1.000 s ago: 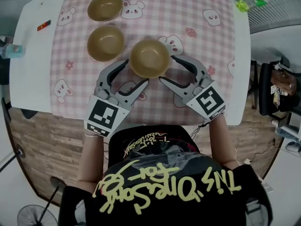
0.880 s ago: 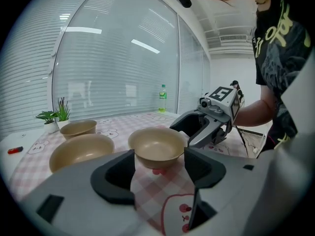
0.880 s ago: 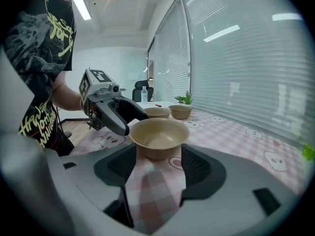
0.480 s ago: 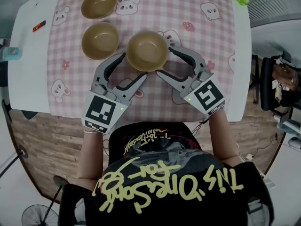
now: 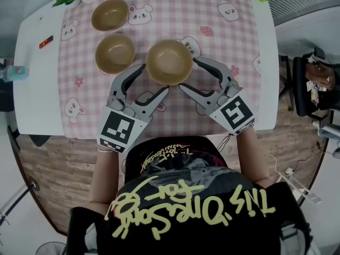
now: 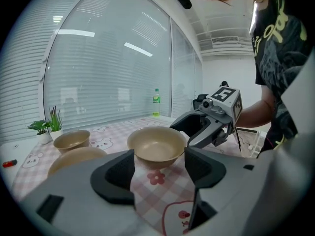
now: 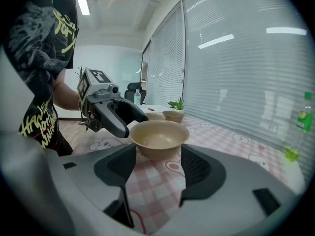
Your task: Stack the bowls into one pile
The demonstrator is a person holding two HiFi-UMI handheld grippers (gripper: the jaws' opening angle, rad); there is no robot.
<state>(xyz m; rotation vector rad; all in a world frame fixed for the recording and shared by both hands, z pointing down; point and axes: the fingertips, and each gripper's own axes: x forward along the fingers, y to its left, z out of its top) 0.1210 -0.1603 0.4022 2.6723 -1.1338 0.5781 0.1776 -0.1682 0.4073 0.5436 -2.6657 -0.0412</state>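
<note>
The round tan bowl [image 5: 169, 61] sits near the middle of the pink checked bunny-print cloth [image 5: 234, 36] on the white table [image 5: 32, 73], toward its near edge. The left gripper [image 5: 153, 79] and the right gripper [image 5: 188, 74] flank it, each with jaws spread wide and the bowl's side at their mouth; whether they touch it is unclear. A second tan bowl [image 5: 115, 52] lies just left, and a third tan bowl [image 5: 109, 14] lies beyond, toward the far left corner.
</note>
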